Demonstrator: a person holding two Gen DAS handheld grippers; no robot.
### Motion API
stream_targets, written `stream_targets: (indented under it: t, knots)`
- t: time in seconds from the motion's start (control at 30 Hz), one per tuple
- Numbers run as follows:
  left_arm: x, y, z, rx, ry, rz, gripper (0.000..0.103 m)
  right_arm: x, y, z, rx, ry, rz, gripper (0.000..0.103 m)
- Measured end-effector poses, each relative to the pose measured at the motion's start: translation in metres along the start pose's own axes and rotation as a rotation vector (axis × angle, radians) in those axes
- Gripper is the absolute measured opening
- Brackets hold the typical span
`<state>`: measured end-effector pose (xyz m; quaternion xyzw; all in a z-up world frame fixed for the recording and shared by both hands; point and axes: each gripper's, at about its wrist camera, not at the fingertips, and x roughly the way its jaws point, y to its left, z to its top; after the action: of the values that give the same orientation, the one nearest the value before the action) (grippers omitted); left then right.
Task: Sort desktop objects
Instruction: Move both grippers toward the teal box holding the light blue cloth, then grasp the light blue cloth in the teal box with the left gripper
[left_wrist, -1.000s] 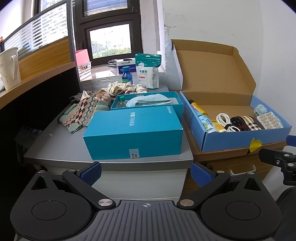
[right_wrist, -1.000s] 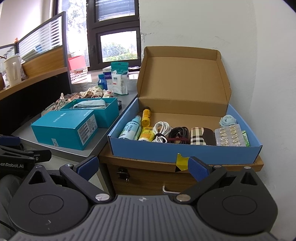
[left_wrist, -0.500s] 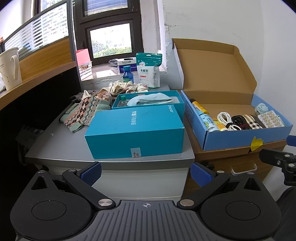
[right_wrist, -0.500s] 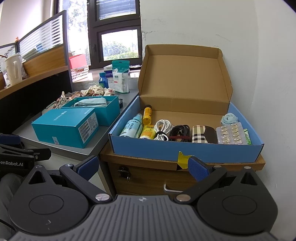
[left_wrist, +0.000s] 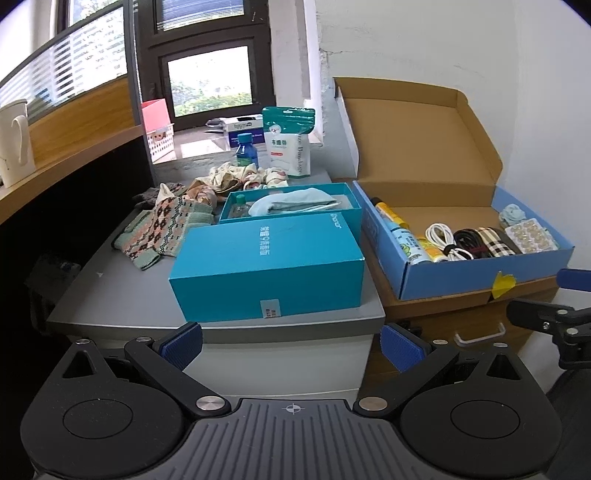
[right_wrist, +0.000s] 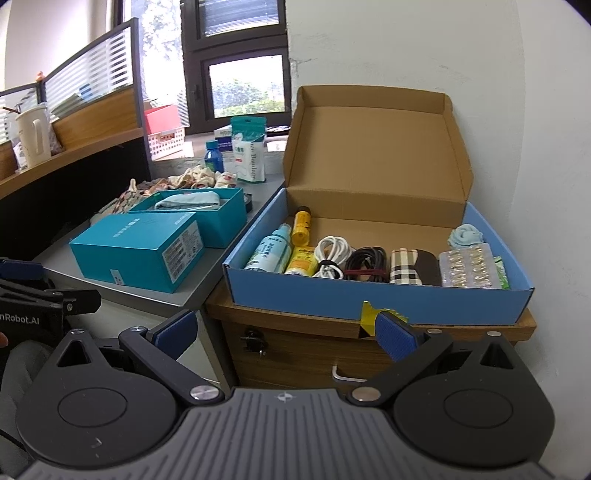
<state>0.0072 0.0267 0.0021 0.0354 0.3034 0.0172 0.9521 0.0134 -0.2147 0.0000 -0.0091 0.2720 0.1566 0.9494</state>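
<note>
A closed teal box (left_wrist: 269, 269) lies at the front of the grey cabinet top (left_wrist: 99, 291). Behind it an open teal box (left_wrist: 291, 206) holds a pale cloth and a small bottle. Patterned gloves (left_wrist: 159, 229) and crumpled socks (left_wrist: 240, 177) lie to the left and behind. An open blue cardboard box (right_wrist: 369, 295) on a wooden cabinet holds bottles, cables, a plaid case and a pill pack. My left gripper (left_wrist: 291, 343) is open and empty, short of the cabinet's front edge. My right gripper (right_wrist: 284, 332) is open and empty before the blue box.
A blue bottle (left_wrist: 246, 149) and a white-green pouch (left_wrist: 290, 142) stand at the back of the cabinet top. A white mug (left_wrist: 14, 142) stands on the wooden partition ledge at left. A white wall lies to the right of the blue box.
Both grippers have shifted slightly and edged a little closer to the cabinets. Nothing on the surfaces has moved, and both grippers stay open.
</note>
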Motion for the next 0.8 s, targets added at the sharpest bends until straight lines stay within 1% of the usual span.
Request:
stream_targets:
  t: [0.1, 0.2, 0.33, 0.63, 0.8]
  knots:
    - [0.000, 0.005, 0.006, 0.008, -0.011, -0.011, 0.103, 0.003, 0.000, 0.004, -0.005, 0.008, 0.029, 0.103]
    - [0.003, 0.010, 0.013, 0.022, -0.021, -0.003, 0.103, 0.008, 0.001, 0.011, -0.013, 0.013, 0.053, 0.103]
    - [0.010, 0.018, 0.023, 0.027, -0.031, -0.007, 0.103, 0.021, 0.001, 0.024, -0.020, 0.012, 0.065, 0.103]
    - [0.040, 0.033, 0.050, 0.042, -0.045, -0.027, 0.103, 0.048, -0.001, 0.051, -0.031, 0.016, 0.087, 0.103]
    - [0.057, 0.039, 0.063, 0.044, -0.036, -0.046, 0.103, 0.070, -0.001, 0.063, -0.030, 0.031, 0.099, 0.103]
